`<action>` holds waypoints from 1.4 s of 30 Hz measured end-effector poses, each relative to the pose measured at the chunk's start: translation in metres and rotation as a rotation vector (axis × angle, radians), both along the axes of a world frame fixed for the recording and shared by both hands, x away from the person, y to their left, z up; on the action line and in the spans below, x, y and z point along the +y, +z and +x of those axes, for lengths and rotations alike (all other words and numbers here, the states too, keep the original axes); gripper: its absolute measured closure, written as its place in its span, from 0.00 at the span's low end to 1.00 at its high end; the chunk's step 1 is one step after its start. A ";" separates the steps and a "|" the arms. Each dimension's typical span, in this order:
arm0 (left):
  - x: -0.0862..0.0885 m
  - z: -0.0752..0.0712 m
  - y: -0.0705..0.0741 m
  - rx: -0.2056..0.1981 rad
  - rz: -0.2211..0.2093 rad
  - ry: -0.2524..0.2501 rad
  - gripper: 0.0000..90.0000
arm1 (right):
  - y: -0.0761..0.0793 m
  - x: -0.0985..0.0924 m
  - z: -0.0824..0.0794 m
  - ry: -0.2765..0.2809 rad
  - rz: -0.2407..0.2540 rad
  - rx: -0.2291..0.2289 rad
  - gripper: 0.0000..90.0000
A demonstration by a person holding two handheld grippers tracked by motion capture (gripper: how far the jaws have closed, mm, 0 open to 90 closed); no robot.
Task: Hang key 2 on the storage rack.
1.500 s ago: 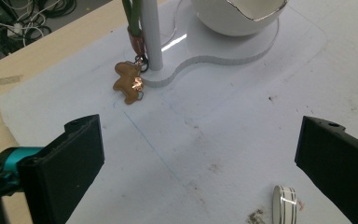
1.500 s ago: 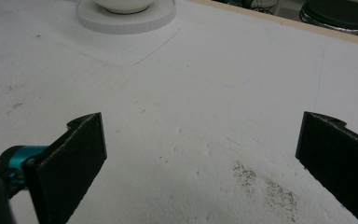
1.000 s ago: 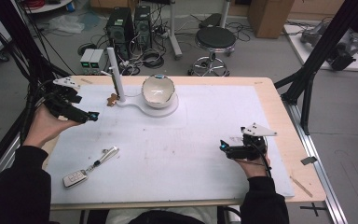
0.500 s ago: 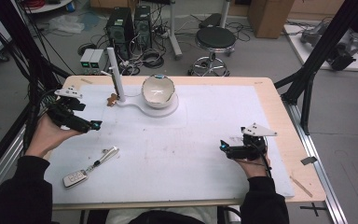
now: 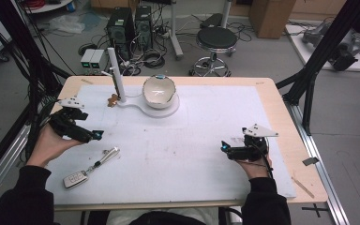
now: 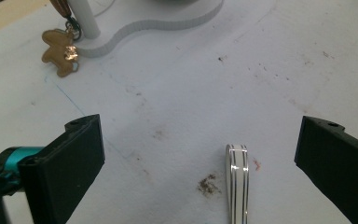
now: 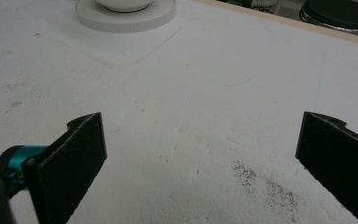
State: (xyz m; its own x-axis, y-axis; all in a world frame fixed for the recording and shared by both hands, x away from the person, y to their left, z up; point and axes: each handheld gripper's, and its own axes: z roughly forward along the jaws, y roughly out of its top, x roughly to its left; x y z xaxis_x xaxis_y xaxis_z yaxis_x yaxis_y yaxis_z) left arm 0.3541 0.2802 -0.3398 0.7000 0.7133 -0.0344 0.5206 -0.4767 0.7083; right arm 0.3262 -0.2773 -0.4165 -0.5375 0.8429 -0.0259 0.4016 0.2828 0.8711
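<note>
A car key fob with a silver-grey strap and metal ring (image 5: 90, 167) lies on the white foam mat (image 5: 183, 154) near the front left edge of the table, the fob body toward the person and the strap reaching up and to the right. The left gripper (image 5: 93, 136) hovers just above and beside the strap's far end, its black jaws spread wide with nothing between them; in the left gripper view the white, dark-striped strap tip (image 6: 237, 179) sits low between the jaws. The right gripper (image 5: 225, 147) rests well apart on the right side of the mat, likewise wide open and empty. The key set is probably light, with a hard, smooth fob and a limp strap that would swing if lifted by its end, so pinching the strap close to the ring, or the fob across its narrow sides, looks the steadier hold. Farther back stands a white post stand with a round base carrying a white bowl (image 5: 159, 90), and a small brown figure-shaped charm (image 6: 61, 50) lies at the post's foot. No writing or brand can be read.
</note>
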 end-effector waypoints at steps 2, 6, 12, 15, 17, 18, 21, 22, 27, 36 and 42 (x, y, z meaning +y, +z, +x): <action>0.001 -0.002 -0.005 0.005 -0.004 0.007 0.02 | 0.000 0.000 0.000 -0.001 0.000 0.001 0.01; 0.003 -0.006 -0.012 0.018 -0.010 0.005 0.03 | 0.000 0.000 0.000 0.002 -0.004 -0.003 0.01; -0.002 -0.010 -0.024 0.048 0.005 -0.006 0.03 | 0.000 0.001 0.000 0.002 -0.005 0.000 0.01; -0.004 -0.011 -0.027 0.054 0.018 -0.011 0.04 | 0.000 0.001 0.000 0.002 -0.005 0.000 0.01; -0.009 -0.012 -0.032 0.069 0.020 -0.021 0.04 | -0.001 0.001 0.000 0.002 -0.007 0.003 0.01; -0.011 -0.013 -0.034 0.075 0.020 -0.025 0.04 | -0.001 0.001 0.000 0.002 -0.007 0.002 0.01; -0.017 -0.014 -0.040 0.090 0.026 -0.043 0.07 | -0.001 0.000 0.000 0.003 -0.006 0.002 0.01; -0.018 -0.014 -0.042 0.096 0.031 -0.049 0.08 | -0.001 0.001 0.000 0.003 -0.008 0.003 0.01; -0.026 -0.016 -0.051 0.117 0.052 -0.072 0.14 | -0.001 0.001 0.000 0.001 -0.010 0.001 0.01; -0.037 -0.016 -0.065 0.155 0.075 -0.074 0.37 | -0.001 0.000 0.000 0.003 -0.009 0.000 0.01; -0.043 -0.014 -0.072 0.179 0.100 -0.090 0.40 | 0.000 0.000 0.000 0.001 -0.008 -0.002 0.01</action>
State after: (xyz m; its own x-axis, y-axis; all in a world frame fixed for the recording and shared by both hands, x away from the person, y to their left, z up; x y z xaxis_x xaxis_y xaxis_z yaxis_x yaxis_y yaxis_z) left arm 0.3405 0.2369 -0.4115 0.7501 0.6543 -0.0962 0.5859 -0.5901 0.5554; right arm 0.3264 -0.2772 -0.4168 -0.5386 0.8419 -0.0336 0.3995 0.2903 0.8696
